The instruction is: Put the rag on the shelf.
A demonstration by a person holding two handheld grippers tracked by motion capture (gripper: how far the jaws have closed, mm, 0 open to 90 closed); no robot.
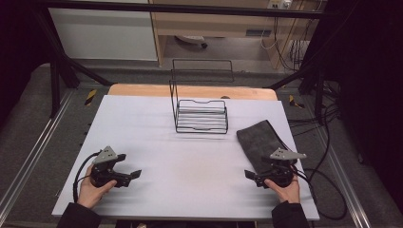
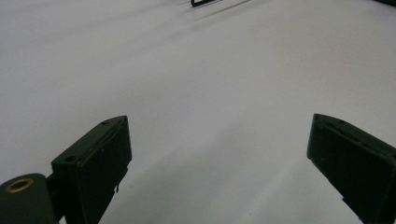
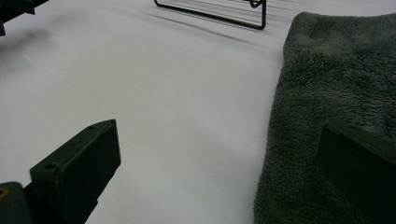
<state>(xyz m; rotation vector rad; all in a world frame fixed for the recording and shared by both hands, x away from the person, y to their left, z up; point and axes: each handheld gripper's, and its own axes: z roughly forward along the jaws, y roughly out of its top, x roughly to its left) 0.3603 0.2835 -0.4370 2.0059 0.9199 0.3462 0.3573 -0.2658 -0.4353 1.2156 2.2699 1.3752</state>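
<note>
From above, the folded dark grey fleece towel (image 1: 259,142) lies by the right gripper (image 1: 252,176); the left gripper (image 1: 129,166) sits well apart. Left gripper view: 2 jaws spread, nothing between. Right gripper view: jaws spread, one seemingly over the towel's (image 3: 336,93) edge.

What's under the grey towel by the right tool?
The grey towel lies flat on the white table, which shows around its edges. Whatever lies beneath is covered; no bulge shows.

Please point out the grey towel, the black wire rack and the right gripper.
grey towel (image 1: 256,137), high view, middle of the cloth.
black wire rack (image 1: 201,119), high view, its flat wire base.
right gripper (image 1: 253,176), high view, between its jaw tips.
</note>
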